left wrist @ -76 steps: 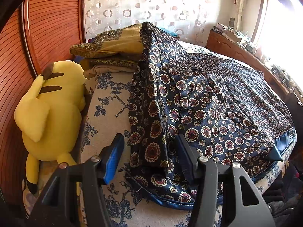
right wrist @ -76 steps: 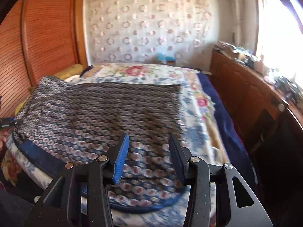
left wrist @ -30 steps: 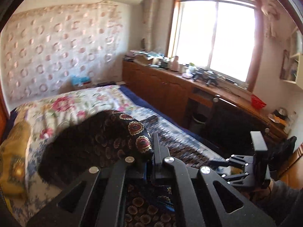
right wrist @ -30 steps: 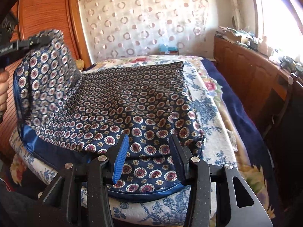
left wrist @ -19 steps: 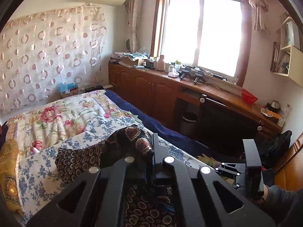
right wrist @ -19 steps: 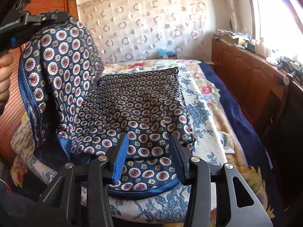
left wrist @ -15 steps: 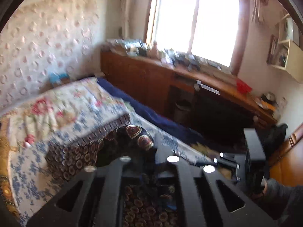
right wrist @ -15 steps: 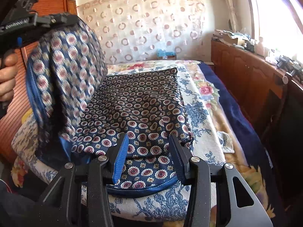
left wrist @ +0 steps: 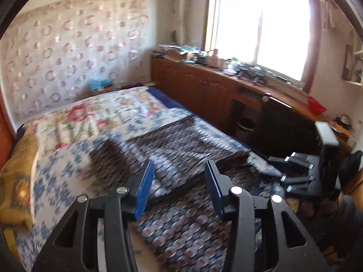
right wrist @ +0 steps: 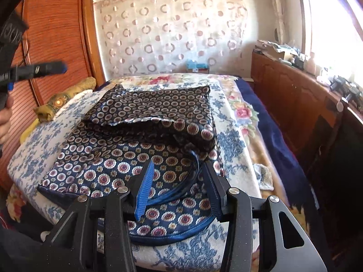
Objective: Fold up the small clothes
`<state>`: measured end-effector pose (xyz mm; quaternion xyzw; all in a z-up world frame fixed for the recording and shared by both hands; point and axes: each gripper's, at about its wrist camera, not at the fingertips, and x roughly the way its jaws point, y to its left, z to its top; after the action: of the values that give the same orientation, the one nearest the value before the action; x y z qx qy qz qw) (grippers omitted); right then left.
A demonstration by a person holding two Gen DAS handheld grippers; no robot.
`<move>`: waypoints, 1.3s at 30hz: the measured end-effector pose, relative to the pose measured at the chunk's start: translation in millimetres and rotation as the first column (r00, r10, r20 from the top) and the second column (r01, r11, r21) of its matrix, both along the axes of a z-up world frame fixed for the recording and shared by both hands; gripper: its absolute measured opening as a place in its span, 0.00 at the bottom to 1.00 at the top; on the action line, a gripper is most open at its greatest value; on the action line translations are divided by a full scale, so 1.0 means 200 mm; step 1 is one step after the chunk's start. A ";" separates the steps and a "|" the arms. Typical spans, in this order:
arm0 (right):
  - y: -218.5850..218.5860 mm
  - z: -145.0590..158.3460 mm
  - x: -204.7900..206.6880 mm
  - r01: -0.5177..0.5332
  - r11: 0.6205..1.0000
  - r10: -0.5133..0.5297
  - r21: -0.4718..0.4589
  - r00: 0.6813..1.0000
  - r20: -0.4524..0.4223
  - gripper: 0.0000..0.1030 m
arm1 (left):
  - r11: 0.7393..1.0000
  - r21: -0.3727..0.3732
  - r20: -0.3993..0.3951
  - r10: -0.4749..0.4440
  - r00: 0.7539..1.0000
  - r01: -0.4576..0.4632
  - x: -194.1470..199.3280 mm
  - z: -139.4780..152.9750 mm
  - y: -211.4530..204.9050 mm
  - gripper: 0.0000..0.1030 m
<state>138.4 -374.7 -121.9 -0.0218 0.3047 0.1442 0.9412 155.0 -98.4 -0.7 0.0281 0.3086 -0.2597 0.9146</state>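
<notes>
A navy garment with red-and-white medallions and blue piping point(right wrist: 145, 140) lies on the bed, its left side folded over onto itself. It shows blurred in the left wrist view point(left wrist: 181, 158). My left gripper point(left wrist: 179, 181) is open and empty above the cloth; it also shows at upper left in the right wrist view point(right wrist: 45, 68), raised off the bed. My right gripper point(right wrist: 175, 181) is open over the garment's near hem, holding nothing. It shows in the left wrist view point(left wrist: 301, 174) at the bed's right edge.
The bed has a blue-floral sheet point(right wrist: 34, 140) and a flowered blanket point(right wrist: 245, 113). A yellow patterned pillow point(right wrist: 65, 95) lies at the left by the wooden headboard point(right wrist: 54, 34). A wooden cabinet point(right wrist: 295, 95) with clutter runs along the right under the window.
My left gripper carried the garment's side up and over, then opened and let it go. The cloth now lies folded on the bed. My right gripper stayed open near the hem.
</notes>
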 end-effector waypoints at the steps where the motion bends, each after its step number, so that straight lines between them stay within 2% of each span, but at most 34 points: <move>1: 0.00 0.00 0.02 -0.001 1.000 0.001 -0.012 1.000 0.003 0.43 | 1.000 -0.001 -0.010 0.012 1.000 -0.012 -0.01 -0.03 0.03 0.44; 6: 0.00 -0.03 0.14 0.004 0.997 -0.005 -0.078 1.000 -0.019 0.43 | 0.997 0.002 -0.059 0.078 0.995 -0.078 -0.05 -0.17 0.20 0.44; 11: 0.01 -0.08 0.31 -0.007 0.990 -0.004 -0.139 0.997 -0.075 0.43 | 0.992 -0.007 -0.093 0.126 0.988 -0.127 -0.07 -0.25 0.32 0.44; 18: 0.04 -0.11 0.42 -0.050 0.993 0.035 -0.105 0.990 -0.138 0.43 | 0.989 -0.028 -0.126 0.143 0.982 -0.148 -0.12 -0.32 0.41 0.44; 21: 0.07 -0.14 0.43 -0.074 0.989 0.053 -0.128 0.986 -0.157 0.43 | 0.989 -0.023 -0.125 0.145 0.981 -0.149 -0.14 -0.34 0.42 0.44; 22: 0.08 -0.15 0.43 -0.077 0.987 0.054 -0.137 0.985 -0.163 0.34 | 0.988 -0.019 -0.121 0.147 0.982 -0.150 -0.14 -0.34 0.41 0.44; 23: 0.08 -0.16 0.44 -0.083 0.987 0.058 -0.139 0.984 -0.171 0.20 | 0.988 -0.014 -0.117 0.150 0.982 -0.153 -0.15 -0.34 0.41 0.44; 24: 0.08 -0.16 0.44 -0.087 0.987 0.063 -0.133 0.983 -0.173 0.12 | 0.988 -0.014 -0.116 0.151 0.982 -0.154 -0.15 -0.34 0.41 0.44; 26: 0.07 -0.13 0.41 -0.083 0.990 0.065 -0.115 0.986 -0.154 0.04 | 0.988 -0.024 -0.124 0.148 0.981 -0.152 -0.15 -0.35 0.42 0.44; 34: 0.04 0.07 0.16 -0.080 0.995 0.078 -0.053 0.996 -0.053 0.02 | 0.989 -0.023 -0.129 0.139 0.982 -0.143 -0.16 -0.37 0.39 0.44; 39: 0.02 0.04 0.10 -0.069 0.993 0.061 -0.094 0.995 -0.085 0.03 | 0.990 -0.030 -0.118 0.133 0.984 -0.137 -0.18 -0.35 0.37 0.44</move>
<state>158.4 -369.9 -114.4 -0.0715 0.3489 0.1604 0.9206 119.0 -24.1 -71.6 -0.0252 0.3571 -0.2040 0.9112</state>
